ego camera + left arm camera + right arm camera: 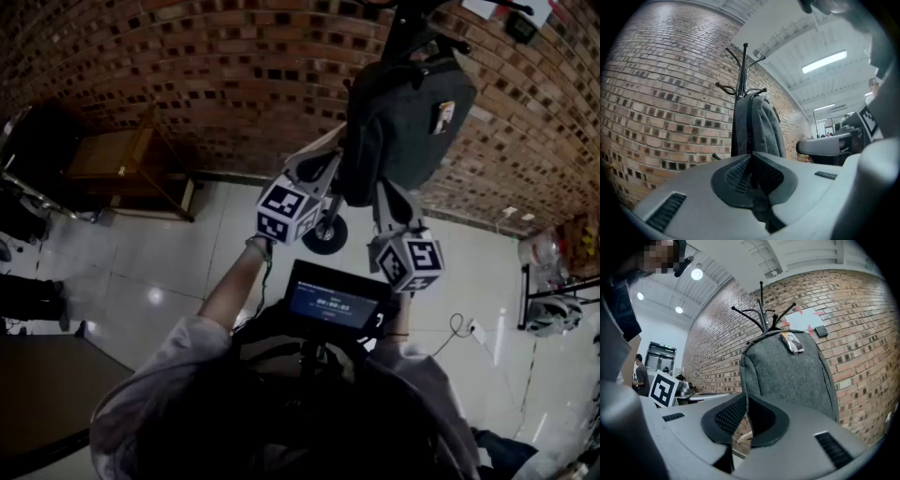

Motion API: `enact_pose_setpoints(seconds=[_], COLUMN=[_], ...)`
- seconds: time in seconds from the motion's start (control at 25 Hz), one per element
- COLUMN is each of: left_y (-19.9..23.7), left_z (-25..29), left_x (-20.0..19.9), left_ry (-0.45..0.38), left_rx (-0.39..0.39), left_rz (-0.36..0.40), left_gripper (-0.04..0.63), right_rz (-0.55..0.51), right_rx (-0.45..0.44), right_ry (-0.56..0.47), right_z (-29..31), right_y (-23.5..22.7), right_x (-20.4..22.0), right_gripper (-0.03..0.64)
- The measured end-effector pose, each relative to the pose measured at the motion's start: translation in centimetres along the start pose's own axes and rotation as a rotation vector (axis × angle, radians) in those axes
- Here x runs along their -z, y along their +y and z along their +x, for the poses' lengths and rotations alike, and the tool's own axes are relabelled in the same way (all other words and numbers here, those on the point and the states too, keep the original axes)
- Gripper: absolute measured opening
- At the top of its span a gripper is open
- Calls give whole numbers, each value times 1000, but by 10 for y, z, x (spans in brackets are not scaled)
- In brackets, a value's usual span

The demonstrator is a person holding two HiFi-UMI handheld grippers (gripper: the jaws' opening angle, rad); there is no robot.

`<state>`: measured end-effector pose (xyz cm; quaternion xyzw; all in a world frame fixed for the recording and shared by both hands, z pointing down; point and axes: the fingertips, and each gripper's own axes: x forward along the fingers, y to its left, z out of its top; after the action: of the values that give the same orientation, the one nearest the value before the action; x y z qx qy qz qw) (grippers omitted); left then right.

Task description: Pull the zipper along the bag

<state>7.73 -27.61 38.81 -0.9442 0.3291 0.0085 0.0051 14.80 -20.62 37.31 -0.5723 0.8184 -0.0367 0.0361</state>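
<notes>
A grey backpack hangs from a black coat rack against the brick wall. It fills the middle of the left gripper view as backpack, seen from its side, and of the right gripper view as backpack, seen from the front with a small label near the top. My left gripper points at the bag's lower left edge. Its jaws are shut with nothing between them, a short way from the bag. My right gripper is just under the bag's bottom, tips together and empty.
A wooden stool stands by the wall at the left. A small black wheel sits on the white tiled floor below the bag. A tablet screen is at my chest. A rack with a helmet stands at the right.
</notes>
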Motion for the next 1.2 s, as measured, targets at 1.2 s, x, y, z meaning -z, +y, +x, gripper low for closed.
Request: enact_pose_setpoints(seconds=[1.2], left_y=[5], left_z=[36], left_x=[6], left_ry=[117], left_rx=[137], left_rz=[435], left_gripper=[115], right_rz=[7], right_rx=[74], right_ry=[57], right_z=[4], right_y=[-10], right_x=[14], right_gripper=[40])
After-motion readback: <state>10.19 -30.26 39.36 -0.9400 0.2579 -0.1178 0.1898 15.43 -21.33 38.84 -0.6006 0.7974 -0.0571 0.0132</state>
